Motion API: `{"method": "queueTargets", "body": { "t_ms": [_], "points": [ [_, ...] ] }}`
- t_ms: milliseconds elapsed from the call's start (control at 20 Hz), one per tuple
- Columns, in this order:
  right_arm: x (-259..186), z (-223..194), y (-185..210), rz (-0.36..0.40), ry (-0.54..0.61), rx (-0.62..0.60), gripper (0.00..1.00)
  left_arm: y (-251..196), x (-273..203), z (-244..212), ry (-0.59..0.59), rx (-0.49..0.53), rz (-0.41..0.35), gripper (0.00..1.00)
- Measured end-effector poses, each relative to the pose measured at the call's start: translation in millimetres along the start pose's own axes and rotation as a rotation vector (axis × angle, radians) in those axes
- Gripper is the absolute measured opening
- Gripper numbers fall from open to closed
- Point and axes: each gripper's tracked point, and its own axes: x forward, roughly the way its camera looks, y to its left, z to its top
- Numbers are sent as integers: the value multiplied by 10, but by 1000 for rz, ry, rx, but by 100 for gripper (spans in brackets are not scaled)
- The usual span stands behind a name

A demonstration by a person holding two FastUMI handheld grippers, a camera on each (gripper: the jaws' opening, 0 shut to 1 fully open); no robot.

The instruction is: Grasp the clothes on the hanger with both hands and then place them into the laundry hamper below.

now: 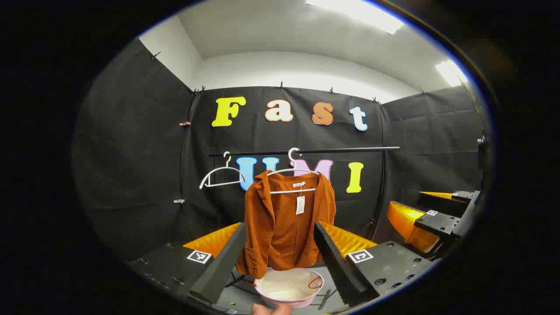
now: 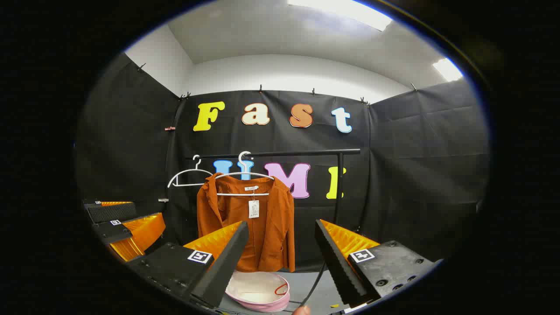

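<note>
On the black rail (image 1: 306, 151) we see a brown jacket (image 1: 284, 223) on a white hanger (image 1: 292, 175), with an empty hanger (image 1: 221, 177) beside it. Under the jacket sits the pink hamper (image 1: 289, 286). Our left gripper (image 1: 280, 258) and right gripper (image 2: 282, 262) are wide open, well apart from the jacket. Its white tag (image 1: 300, 204) is too small to read.

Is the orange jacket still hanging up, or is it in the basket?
Hanging up. The orange jacket sits on a white hanger hooked over the black rail, above the pink hamper.
</note>
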Motion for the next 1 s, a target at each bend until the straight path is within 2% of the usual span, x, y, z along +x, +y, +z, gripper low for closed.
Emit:
{"method": "queueTargets", "body": {
  "t_ms": [1000],
  "points": [
    [17,-51,92,-18,10,-33,97,61,76,-107,24,-6,-21,97]
  ]
}}
